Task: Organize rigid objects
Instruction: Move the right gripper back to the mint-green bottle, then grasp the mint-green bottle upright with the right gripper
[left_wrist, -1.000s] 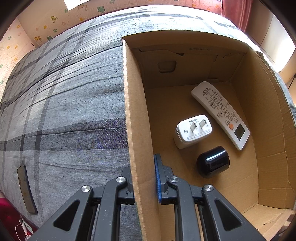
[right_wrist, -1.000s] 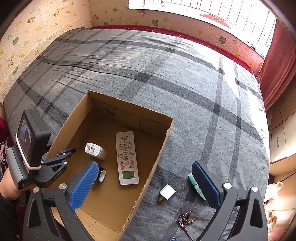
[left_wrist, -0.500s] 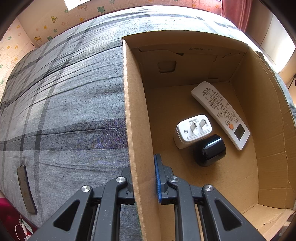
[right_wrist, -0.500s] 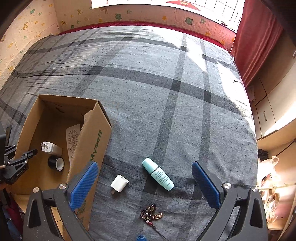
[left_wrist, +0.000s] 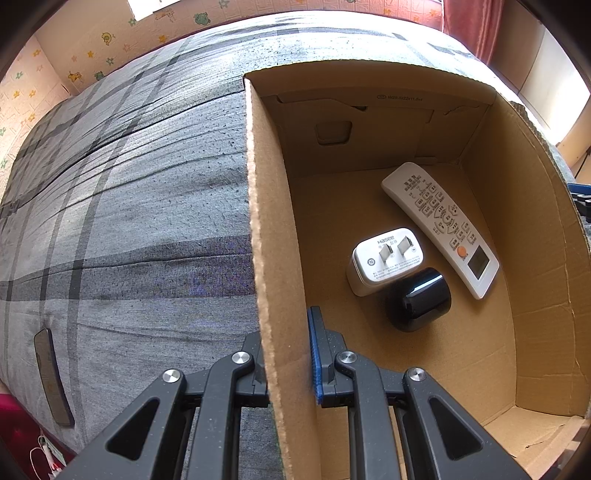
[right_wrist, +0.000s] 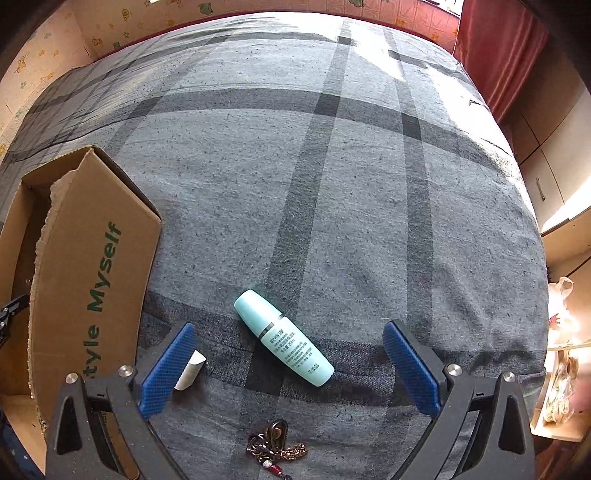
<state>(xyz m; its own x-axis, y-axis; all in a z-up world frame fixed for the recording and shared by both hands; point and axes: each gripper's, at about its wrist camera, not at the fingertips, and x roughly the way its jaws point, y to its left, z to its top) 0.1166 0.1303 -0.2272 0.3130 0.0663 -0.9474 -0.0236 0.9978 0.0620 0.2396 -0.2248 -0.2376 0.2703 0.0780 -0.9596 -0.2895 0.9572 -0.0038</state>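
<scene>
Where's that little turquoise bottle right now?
In the right wrist view, the bottle lies on its side on the grey plaid bedspread, between the open right tongs, outside the cardboard box, with a keychain just below it.

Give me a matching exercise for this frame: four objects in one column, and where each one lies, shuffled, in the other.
1. remote control
2. teal bottle
3. keyring
4. cardboard box wall

A. clamped by the left gripper
B. on the bedspread between the open right gripper fingers
C. on the box floor beside the white plug adapter
D. on the bedspread at the bottom edge of the right wrist view

Pairs: 1-C, 2-B, 3-D, 4-A
</scene>
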